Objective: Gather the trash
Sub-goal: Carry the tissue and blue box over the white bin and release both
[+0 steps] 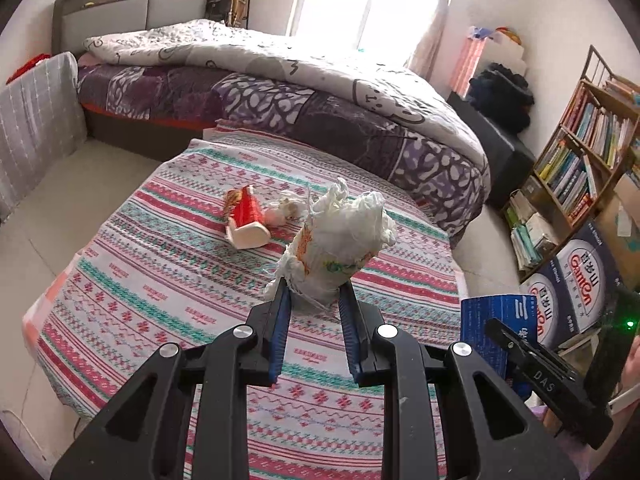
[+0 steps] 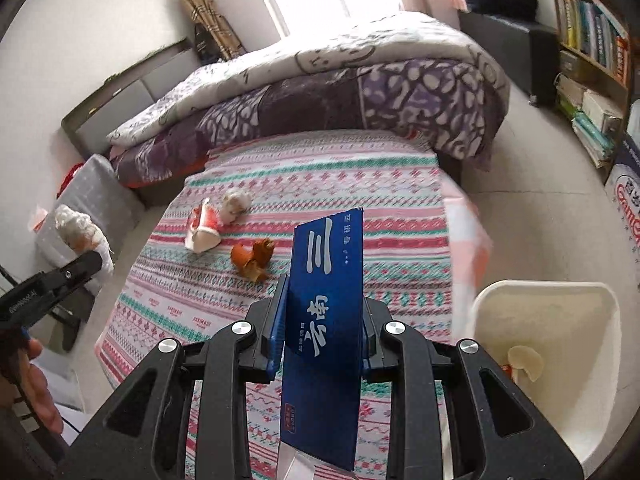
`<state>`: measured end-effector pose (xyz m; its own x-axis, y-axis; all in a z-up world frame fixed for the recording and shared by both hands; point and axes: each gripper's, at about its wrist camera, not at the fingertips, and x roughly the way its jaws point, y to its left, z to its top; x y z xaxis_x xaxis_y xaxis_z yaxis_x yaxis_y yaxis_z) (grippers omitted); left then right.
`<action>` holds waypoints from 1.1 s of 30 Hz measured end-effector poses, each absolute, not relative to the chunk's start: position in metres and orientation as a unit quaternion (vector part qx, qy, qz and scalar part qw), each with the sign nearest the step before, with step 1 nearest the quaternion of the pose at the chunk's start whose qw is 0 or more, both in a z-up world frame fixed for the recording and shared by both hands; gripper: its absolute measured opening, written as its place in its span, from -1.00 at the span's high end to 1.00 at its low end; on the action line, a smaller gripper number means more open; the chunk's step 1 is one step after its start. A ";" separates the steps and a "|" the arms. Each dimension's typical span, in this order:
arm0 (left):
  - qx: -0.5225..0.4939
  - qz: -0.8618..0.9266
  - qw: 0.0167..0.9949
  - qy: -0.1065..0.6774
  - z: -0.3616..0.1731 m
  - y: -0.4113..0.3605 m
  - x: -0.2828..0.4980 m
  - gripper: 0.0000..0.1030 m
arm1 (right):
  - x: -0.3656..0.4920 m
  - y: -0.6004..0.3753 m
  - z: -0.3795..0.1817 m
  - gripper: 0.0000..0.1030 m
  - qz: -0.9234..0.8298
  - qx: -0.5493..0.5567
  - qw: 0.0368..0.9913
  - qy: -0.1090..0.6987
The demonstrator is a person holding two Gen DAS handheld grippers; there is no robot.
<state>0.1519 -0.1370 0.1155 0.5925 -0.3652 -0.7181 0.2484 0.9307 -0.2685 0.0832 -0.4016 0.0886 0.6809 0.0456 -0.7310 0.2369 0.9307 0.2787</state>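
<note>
Holding one piece of rubbish in each hand, we are partway through the clearing. Nearest to us, the left gripper [image 1: 314, 294] is clamped on a wad of crumpled paper [image 1: 340, 236], white with some printed colour, lifted clear above the striped cloth [image 1: 160, 280]. The right gripper [image 2: 324, 300] pinches a flat blue box [image 2: 326, 320] by its sides, the box standing up on end between the jaws.

Just beside our right hand, low at the edge of the table, sits the white bin [image 2: 544, 344]. We can make out a pale scrap and something reddish at its bottom, though the view there is too cramped to say what they are. So we judge that at least a little has already gone in, and that the blue box and the paper wad are next.

Further out on the cloth, three things are left. An orange-brown peel or husk [image 2: 254, 258] lies nearest. Beyond it lies a red and white carton [image 2: 204, 228], tipped on its side, and close beside that a small pale crumpled ball [image 2: 236, 202]. None of these is touched yet.

Behind the table stands the bed [image 2: 320, 92] with its quilt, and to the right a bookshelf [image 1: 580, 152].

We reckon two drops and three more pickups remain.
</note>
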 end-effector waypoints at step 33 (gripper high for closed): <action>0.002 -0.275 0.862 0.425 0.101 -0.269 0.109 0.53 | 0.012 -0.526 0.096 0.40 -0.185 0.225 0.860 0.419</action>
<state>0.1088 -0.2692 0.1014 0.4873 -0.4728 -0.7341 0.4762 0.8486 -0.2304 0.0122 -0.5259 0.0958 0.5798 -0.1300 -0.8043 0.5078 0.8297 0.2319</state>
